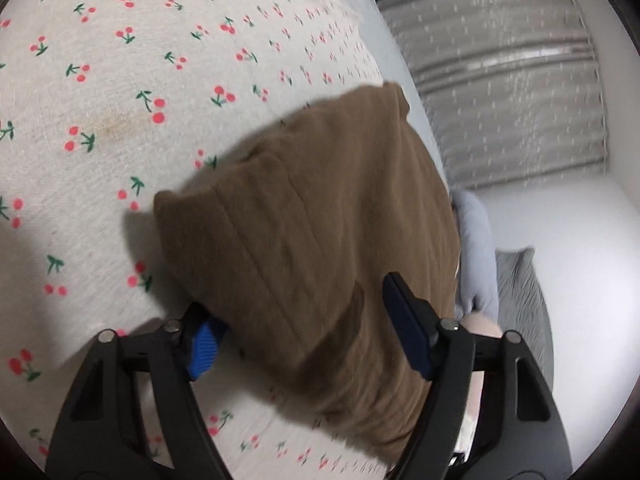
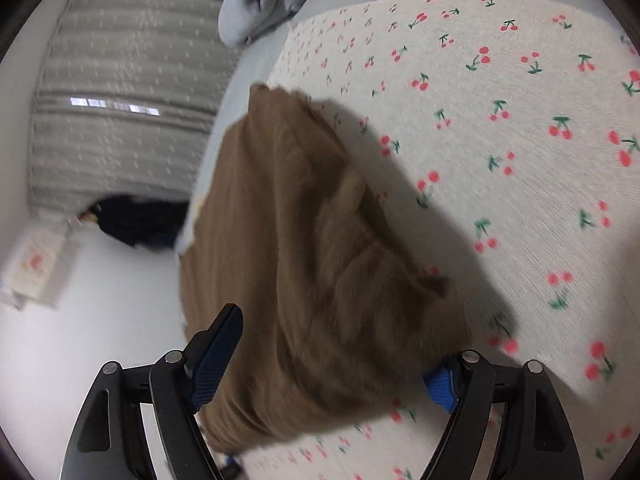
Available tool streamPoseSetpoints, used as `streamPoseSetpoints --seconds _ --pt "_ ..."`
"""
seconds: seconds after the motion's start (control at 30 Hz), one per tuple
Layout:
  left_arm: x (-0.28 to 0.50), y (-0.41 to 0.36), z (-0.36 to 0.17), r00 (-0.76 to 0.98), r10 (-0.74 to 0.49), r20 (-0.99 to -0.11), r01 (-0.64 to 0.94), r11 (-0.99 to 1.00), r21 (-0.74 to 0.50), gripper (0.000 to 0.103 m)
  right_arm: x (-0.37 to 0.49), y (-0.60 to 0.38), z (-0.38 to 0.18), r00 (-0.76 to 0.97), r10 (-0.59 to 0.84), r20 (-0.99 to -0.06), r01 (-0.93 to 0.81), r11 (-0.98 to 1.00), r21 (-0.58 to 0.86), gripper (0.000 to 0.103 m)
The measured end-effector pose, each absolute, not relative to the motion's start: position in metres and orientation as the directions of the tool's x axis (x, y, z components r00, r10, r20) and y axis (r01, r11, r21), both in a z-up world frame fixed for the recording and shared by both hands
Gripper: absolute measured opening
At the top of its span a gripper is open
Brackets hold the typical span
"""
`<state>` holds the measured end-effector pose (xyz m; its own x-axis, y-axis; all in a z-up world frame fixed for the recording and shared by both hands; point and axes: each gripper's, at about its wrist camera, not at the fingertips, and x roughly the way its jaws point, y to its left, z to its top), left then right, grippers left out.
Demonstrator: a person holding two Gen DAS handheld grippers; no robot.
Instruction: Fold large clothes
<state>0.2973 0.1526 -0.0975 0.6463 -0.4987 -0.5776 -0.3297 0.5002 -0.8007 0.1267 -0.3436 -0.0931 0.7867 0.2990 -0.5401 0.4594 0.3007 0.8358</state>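
A brown ribbed garment (image 1: 312, 232) lies folded into a thick bundle at the edge of a bed with a white cherry-print sheet (image 1: 120, 80). My left gripper (image 1: 304, 324) is open, its blue-padded jaws straddling the near end of the bundle, one finger (image 1: 404, 320) lying on top of the cloth. In the right wrist view the same brown garment (image 2: 312, 260) fills the middle, and my right gripper (image 2: 332, 356) is open with the bundle between its fingers. The right-hand fingertip (image 2: 442, 384) is partly hidden under the cloth.
The bed edge drops to a white floor (image 1: 568, 248). A grey dotted rug (image 1: 512, 92) lies on the floor beyond. A pale blue cloth (image 2: 256, 0) hangs at the bed corner. A dark object (image 2: 136, 220) and a printed cloth (image 2: 32, 268) lie on the floor.
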Motion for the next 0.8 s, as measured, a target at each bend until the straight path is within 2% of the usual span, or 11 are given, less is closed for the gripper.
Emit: streamPoseSetpoints --seconds 0.03,0.07,0.13,0.2,0.33,0.43,0.5,0.57,0.63,0.77,0.8 --pt "0.298 0.155 -0.098 0.657 -0.478 -0.584 -0.341 0.503 -0.794 0.051 0.129 -0.345 -0.093 0.796 0.284 -0.534 0.455 0.302 0.838 0.061" --pt "0.297 0.156 -0.101 0.665 -0.467 -0.583 -0.342 0.503 -0.794 0.044 0.130 -0.346 -0.093 0.802 0.262 -0.537 0.458 0.310 0.833 0.041" --pt "0.293 0.160 -0.102 0.679 -0.460 -0.572 -0.335 0.499 -0.799 0.032 0.133 -0.349 -0.092 0.815 0.247 -0.524 0.441 0.321 0.838 0.033" --pt "0.284 0.155 -0.078 0.688 -0.393 -0.611 -0.339 0.570 -0.748 0.027 0.131 -0.348 -0.079 0.819 0.231 -0.525 0.442 0.328 0.835 0.029" --pt "0.262 0.155 -0.030 0.731 -0.372 -0.572 -0.266 0.617 -0.741 0.024 0.114 -0.344 -0.029 0.859 0.189 -0.476 0.380 0.387 0.840 0.023" --pt "0.242 0.169 -0.015 0.721 -0.373 -0.584 -0.272 0.623 -0.733 0.024 0.091 -0.346 -0.016 0.861 0.201 -0.467 0.378 0.360 0.853 0.022" --pt "0.237 0.177 -0.032 0.668 -0.389 -0.634 -0.308 0.632 -0.712 0.025 0.081 -0.350 -0.024 0.835 0.252 -0.489 0.399 0.334 0.854 0.024" --pt "0.242 0.174 -0.064 0.592 -0.382 -0.709 -0.359 0.663 -0.657 0.028 0.082 -0.353 -0.047 0.784 0.312 -0.536 0.448 0.313 0.838 0.035" --pt "0.244 0.176 -0.088 0.561 -0.394 -0.728 -0.389 0.651 -0.652 0.044 0.084 -0.360 -0.078 0.708 0.344 -0.617 0.546 0.287 0.787 0.049" --pt "0.241 0.185 -0.085 0.580 -0.430 -0.692 -0.366 0.621 -0.693 0.058 0.071 -0.371 -0.090 0.709 0.377 -0.596 0.566 0.200 0.800 0.057" --pt "0.240 0.186 -0.084 0.588 -0.436 -0.681 -0.360 0.613 -0.703 0.070 0.069 -0.373 -0.079 0.712 0.346 -0.611 0.561 0.242 0.792 0.059"
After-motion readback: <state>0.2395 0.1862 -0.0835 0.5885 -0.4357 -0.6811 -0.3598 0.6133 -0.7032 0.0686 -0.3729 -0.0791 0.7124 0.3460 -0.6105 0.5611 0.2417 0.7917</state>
